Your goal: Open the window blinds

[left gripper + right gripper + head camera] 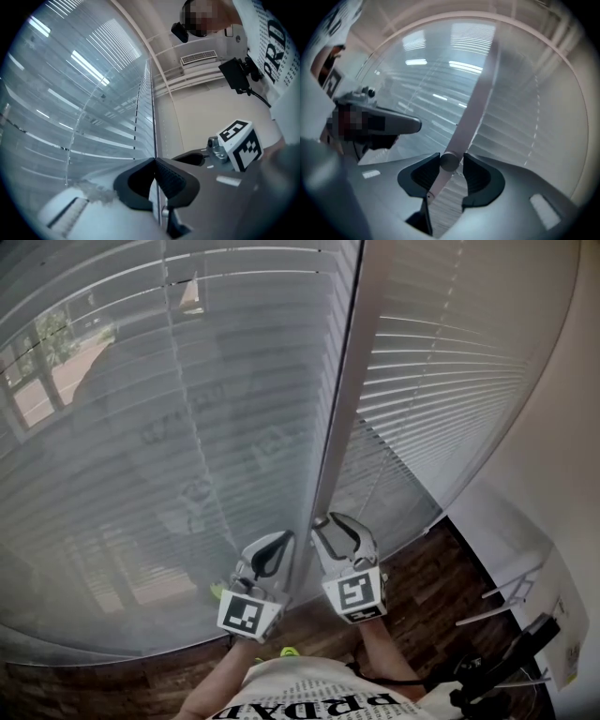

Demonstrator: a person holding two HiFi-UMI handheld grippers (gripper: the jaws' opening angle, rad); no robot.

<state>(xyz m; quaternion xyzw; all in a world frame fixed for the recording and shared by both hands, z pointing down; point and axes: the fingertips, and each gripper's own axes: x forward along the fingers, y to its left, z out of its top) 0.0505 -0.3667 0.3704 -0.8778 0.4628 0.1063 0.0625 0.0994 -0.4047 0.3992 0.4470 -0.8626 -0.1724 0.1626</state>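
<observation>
Left of the post (342,381) dividing the lowered blinds (141,427), the left gripper (275,545) has its jaws pressed together, while right of the post the right gripper (328,526) has jaws apart around a wand (449,161).

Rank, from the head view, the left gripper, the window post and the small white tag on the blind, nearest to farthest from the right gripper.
1. Window post: just left of the right gripper.
2. Left gripper: beyond the post, on its left.
3. White tag: high on the left blind.
</observation>
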